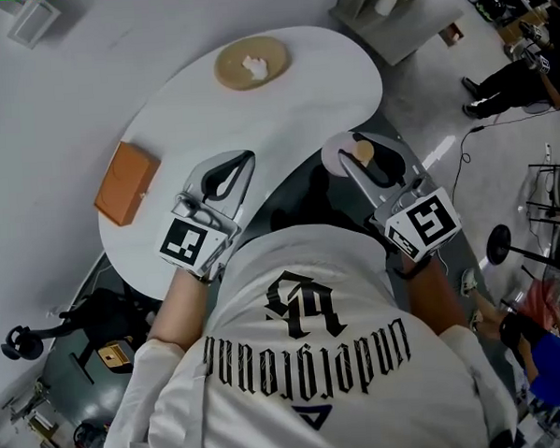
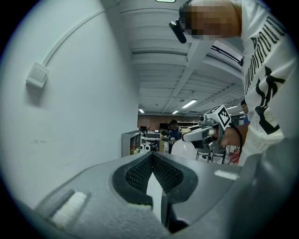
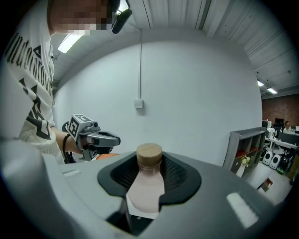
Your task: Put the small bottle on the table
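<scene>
Small bottle [image 3: 148, 179]: pale body with a tan, cork-like cap. It is clamped between the jaws of the right gripper [image 1: 364, 160], and the cap projects past the jaw tips. Whether it is upright or tilted cannot be told.
Bottle position: in the air, just beside the near right edge of the surface [image 1: 283, 106], and not resting on it.
Task progress: judging by the grip, the pickup is done. Placement is not yet done.
Work left, as judged: carry the bottle over the surface, lower it until its base bears, open the jaws, then back away.
Right jaws: partly open, with the pads pressing on both sides of the bottle body. They touch nothing else.
Left gripper [image 1: 247, 159]: above the surface, near its front edge. Its jaws are closed tip to tip with nothing between them.
Landing area: bare white surface lies beyond the two grippers, and the room looks sufficient.
Other items: a round tan dish [image 1: 227, 76] holding a white lump [image 1: 253, 67] sits at the far end. An orange-brown block [image 1: 126, 182] sits at the left edge. Both are well apart from the bottle.
</scene>
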`<state>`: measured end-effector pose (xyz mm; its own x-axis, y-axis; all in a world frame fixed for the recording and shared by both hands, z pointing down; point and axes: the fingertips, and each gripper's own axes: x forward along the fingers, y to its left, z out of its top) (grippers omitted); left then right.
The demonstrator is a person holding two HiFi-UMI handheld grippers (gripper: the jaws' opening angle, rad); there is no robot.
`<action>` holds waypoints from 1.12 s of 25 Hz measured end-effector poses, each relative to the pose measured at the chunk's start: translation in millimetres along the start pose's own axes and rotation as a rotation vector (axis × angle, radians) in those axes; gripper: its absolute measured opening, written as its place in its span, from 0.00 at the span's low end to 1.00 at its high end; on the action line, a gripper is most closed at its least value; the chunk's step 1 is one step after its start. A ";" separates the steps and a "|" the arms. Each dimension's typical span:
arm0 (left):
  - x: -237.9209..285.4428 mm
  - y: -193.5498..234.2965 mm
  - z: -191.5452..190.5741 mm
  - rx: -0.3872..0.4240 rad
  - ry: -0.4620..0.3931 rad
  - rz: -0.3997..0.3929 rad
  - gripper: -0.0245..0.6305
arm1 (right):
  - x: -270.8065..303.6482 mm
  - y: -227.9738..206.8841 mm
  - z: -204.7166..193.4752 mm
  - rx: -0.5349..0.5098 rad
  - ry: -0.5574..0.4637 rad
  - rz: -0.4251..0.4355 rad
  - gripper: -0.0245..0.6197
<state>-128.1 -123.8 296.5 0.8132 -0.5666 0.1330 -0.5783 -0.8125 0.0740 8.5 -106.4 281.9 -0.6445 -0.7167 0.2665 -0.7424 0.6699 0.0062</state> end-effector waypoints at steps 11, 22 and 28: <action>75.8 24.2 -4.5 -0.049 0.025 0.015 0.05 | 31.1 -75.1 -37.2 0.044 0.087 0.026 0.25; 137.0 50.4 -30.2 -0.092 0.070 0.039 0.05 | 62.9 -140.0 -83.2 0.040 0.182 0.070 0.25; 163.5 66.4 -52.7 -0.110 0.116 0.054 0.05 | 86.5 -164.2 -108.9 0.026 0.228 0.109 0.25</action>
<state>-37.0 -263.2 375.2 0.7712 -0.5845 0.2521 -0.6300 -0.7575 0.1709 94.5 -257.2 409.0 -0.6653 -0.5762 0.4747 -0.6771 0.7336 -0.0586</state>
